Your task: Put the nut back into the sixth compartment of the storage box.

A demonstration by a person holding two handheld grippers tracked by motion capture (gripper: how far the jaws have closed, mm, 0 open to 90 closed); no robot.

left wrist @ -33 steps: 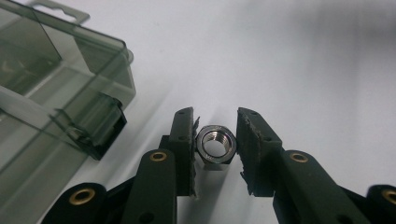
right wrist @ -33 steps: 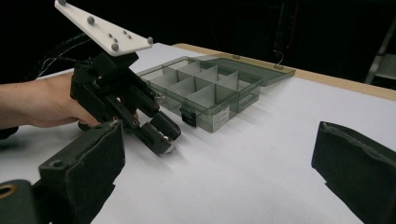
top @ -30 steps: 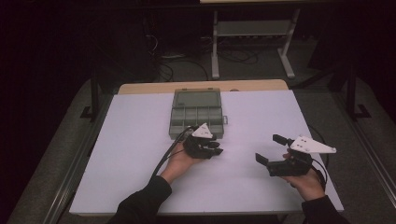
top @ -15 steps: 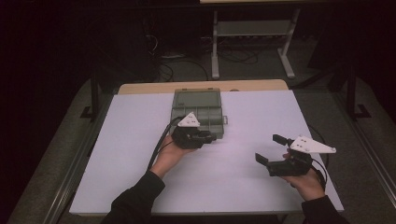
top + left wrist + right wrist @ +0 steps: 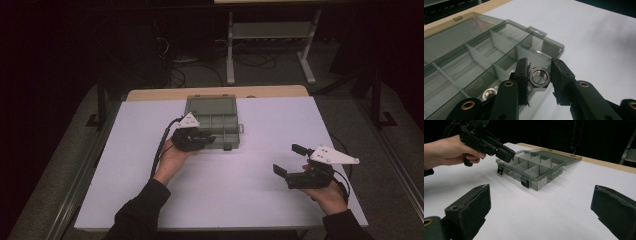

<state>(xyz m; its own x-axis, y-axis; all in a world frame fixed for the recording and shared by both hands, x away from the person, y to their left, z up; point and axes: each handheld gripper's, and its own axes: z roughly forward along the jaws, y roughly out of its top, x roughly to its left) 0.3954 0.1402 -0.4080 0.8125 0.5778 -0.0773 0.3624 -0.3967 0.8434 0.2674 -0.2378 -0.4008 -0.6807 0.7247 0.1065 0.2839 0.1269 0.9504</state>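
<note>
A steel hex nut (image 5: 539, 78) is pinched between the jaws of my left gripper (image 5: 539, 67), which is shut on it. That gripper (image 5: 207, 140) hovers over the front left part of a smoky clear compartment box (image 5: 212, 120), whose lid lies open toward the far side. In the right gripper view the left gripper (image 5: 506, 155) hangs just above the box (image 5: 534, 173) near its left end. A second nut (image 5: 488, 93) lies in a front compartment. My right gripper (image 5: 288, 159) is open with nothing between its pads, held low at the table's right front.
The box stands at the middle back of a white table top (image 5: 260, 175) with a wooden strip (image 5: 270, 91) along its far edge. Two black latches (image 5: 524, 182) hang on the box's front wall. Behind the table are a dark floor, cables and a metal stand (image 5: 270, 35).
My left gripper has risen and moved away from the person, from the bare table in front of the box to above the box's front compartments. The right gripper has stayed in place.
</note>
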